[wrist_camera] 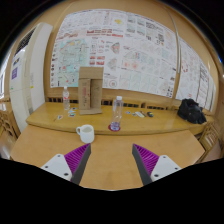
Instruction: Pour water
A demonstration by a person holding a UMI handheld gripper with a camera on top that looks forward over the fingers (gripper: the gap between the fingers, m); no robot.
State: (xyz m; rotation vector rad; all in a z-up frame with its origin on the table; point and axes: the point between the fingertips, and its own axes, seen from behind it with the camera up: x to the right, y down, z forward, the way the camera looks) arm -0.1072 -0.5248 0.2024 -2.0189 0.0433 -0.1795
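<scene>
A clear water bottle [116, 112] stands upright on the wooden table [60, 148], well beyond my fingers. To its left sits a white mug [86, 132], a little nearer to me. A second clear bottle [67, 99] stands farther back on the counter beside a cardboard box [90, 88]. My gripper [110, 160] is open and holds nothing; only bare table lies between its purple pads [148, 158]. Both the mug and the bottle are ahead of the fingers and apart from them.
A long wooden counter [150, 122] runs behind the table, with a black bag [192, 110] at its right end and small items near the middle. Posters [125, 50] cover the wall behind. Chair backs show at the far left and right.
</scene>
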